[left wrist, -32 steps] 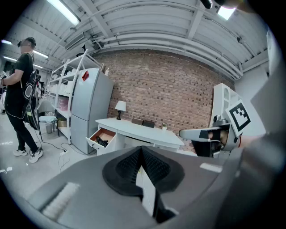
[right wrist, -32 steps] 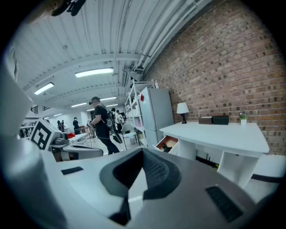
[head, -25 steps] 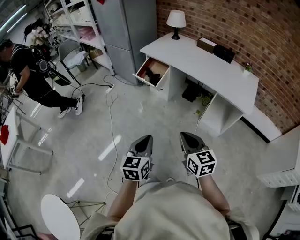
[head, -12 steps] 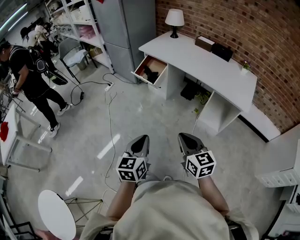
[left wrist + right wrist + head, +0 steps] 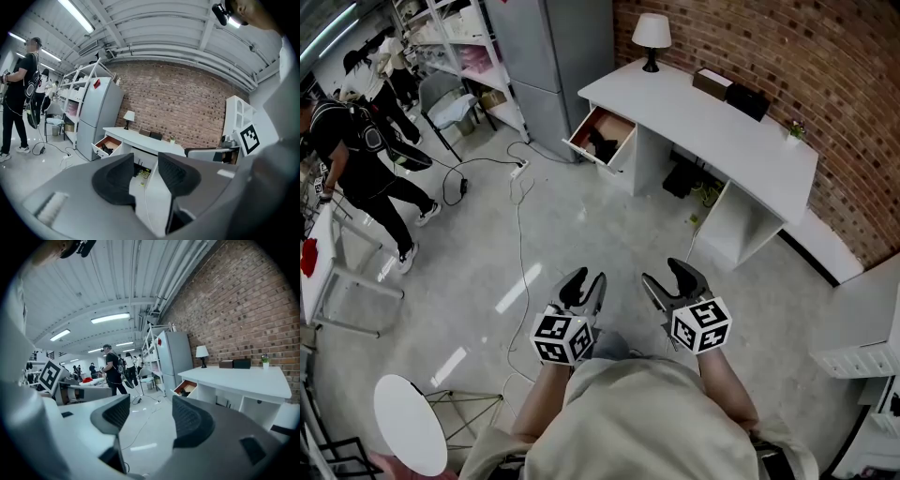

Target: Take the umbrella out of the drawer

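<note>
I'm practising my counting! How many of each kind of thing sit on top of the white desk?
Lamp: 1
Boxes (brown box, black box): 2
Small plant: 1
Total: 4

Head view steeply down, gripper views level, sharing distant drawer

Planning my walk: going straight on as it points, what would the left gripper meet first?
Only open floor nearby, then probably the white desk, right of its open drawer; depth is unclear. The left gripper, jaws just opening, holds nothing.
</note>
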The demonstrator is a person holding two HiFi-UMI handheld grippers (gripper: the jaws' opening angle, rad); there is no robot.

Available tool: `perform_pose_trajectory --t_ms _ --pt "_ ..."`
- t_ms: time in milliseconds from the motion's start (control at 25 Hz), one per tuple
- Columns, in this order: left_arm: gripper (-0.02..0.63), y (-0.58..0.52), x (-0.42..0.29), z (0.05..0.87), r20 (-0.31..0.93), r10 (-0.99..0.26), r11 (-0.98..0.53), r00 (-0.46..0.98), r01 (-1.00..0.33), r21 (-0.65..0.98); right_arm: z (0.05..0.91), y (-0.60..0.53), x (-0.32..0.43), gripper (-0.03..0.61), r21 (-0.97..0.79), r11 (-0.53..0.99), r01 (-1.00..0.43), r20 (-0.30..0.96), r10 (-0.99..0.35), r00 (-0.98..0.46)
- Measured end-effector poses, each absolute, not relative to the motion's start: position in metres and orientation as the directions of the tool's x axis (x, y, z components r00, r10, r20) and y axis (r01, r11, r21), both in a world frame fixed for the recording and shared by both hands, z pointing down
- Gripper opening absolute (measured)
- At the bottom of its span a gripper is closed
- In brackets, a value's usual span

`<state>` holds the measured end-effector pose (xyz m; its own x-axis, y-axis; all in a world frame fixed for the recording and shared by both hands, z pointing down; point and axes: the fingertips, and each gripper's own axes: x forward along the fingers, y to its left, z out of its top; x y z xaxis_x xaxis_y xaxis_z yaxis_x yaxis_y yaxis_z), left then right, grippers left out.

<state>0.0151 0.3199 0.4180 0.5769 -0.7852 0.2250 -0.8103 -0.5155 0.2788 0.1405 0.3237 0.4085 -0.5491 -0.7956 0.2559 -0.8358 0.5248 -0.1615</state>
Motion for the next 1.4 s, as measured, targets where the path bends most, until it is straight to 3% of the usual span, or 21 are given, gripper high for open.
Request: perform_pose_trajectory --t_ms 520,1400 --pt "0.216 0.262 0.024 0.427 0.217 -0.788 -0.514 0.577 -0.809 0.284 0.420 0.268 0.144 0.353 -0.196 0.545 -0.815 0.262 -0.772 -0.579" --pt "0.222 0.001 -0.018 0.408 0.209 -0.763 -0.555 0.612 -0.785 0.274 0.399 0.004 0.093 0.354 -0.173 0.541 -0.823 0.265 -0.779 -0.568"
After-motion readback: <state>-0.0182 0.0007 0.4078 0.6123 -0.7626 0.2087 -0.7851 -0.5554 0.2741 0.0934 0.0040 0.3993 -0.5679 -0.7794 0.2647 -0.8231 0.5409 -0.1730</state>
